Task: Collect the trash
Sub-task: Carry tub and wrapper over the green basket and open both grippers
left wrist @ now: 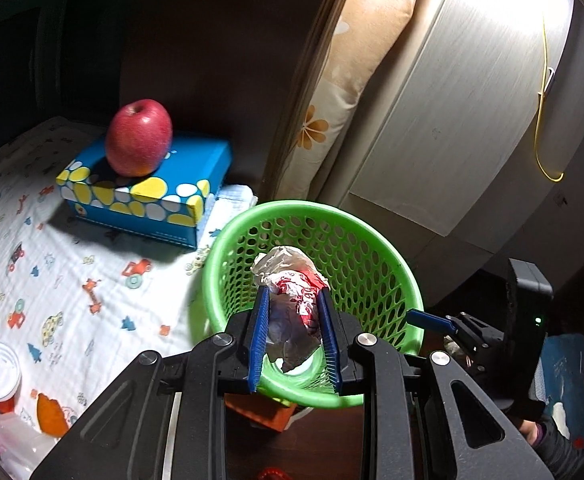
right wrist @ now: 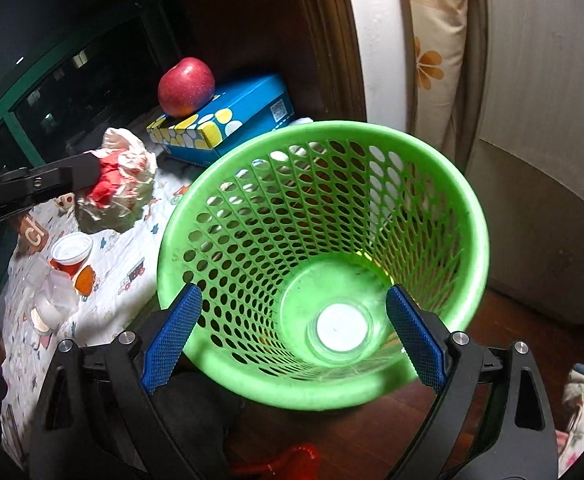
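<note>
L gripper [left wrist: 294, 304] pinches a crumpled wrapper [left wrist: 292, 280], white w/ red print, both blue pads tight against it. From L wrist view the wad hangs over the mouth of the green basket [left wrist: 376, 224]; from R wrist view the same wrapper [right wrist: 121, 184] looks left of the basket rim [right wrist: 171, 248] and above the printed cloth [right wrist: 123, 256], so prob not fully over the opening yet, can't tell exactly. Held high, likely so it clears the rim before letting go.

R gripper [right wrist: 292, 328] is spread wide, nothing between the pads, pointing down into the basket; a white-lidded clear cup [right wrist: 342, 330] sits at the bottom. Basket stands on the dark floor just beside the cloth-covered worktop, near enough for short carries.

More trash left on the cloth: red cup w/ white lid [right wrist: 71, 256], orange scrap [right wrist: 85, 280], clear plastic bits [right wrist: 51, 296]. Apple [left wrist: 139, 138] rests on the blue tissue box [left wrist: 147, 196], well apart from the trash, prob not for binning.

Judgement: mid-task, one item in, one in hand. Risk: light wad may catch on a pad or drop outside the rim.
</note>
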A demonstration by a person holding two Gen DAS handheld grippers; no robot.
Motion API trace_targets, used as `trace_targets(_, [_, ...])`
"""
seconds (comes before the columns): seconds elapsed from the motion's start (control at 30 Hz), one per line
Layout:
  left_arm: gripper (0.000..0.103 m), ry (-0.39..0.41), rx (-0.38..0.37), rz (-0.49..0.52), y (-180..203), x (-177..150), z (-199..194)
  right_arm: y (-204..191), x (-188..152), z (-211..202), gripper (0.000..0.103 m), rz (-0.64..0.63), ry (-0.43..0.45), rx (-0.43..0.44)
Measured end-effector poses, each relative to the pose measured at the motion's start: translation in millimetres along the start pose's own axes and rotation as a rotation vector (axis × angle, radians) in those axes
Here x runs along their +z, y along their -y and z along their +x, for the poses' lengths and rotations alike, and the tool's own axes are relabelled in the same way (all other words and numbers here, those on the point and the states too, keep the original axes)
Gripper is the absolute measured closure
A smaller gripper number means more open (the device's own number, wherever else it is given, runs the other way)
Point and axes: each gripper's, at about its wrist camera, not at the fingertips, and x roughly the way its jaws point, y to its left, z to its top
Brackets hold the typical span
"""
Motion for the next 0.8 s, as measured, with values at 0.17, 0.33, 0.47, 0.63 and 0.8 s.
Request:
trace_targets(0.17, [0.078,-0.03,-0.012,0.007,9,-1,18,10,-9,-15,0.011,0.004,0.02,-0.02])
trace_targets(0.33, [0.077,-0.067,-0.013,0.005,11,-4,37,18,-16,-26,0.011,0.026,0.033,-0.017])
trace_targets(0.47, [0.074,-0.09,-0.016,0.001,12,-8,48,20,-21,-33,0.011,0.042,0.045,-0.004])
trace_targets(0.63, [0.058,-0.097,-0.026,-0.025,6,-14,51,18,-24,-37,0.011,0.052,0.046,0.007])
trace_targets(0.8, [0.049,-0.071,0.0,-0.06,-6,-22,33,8,-26,-37,0.011,0.041,0.045,0.024])
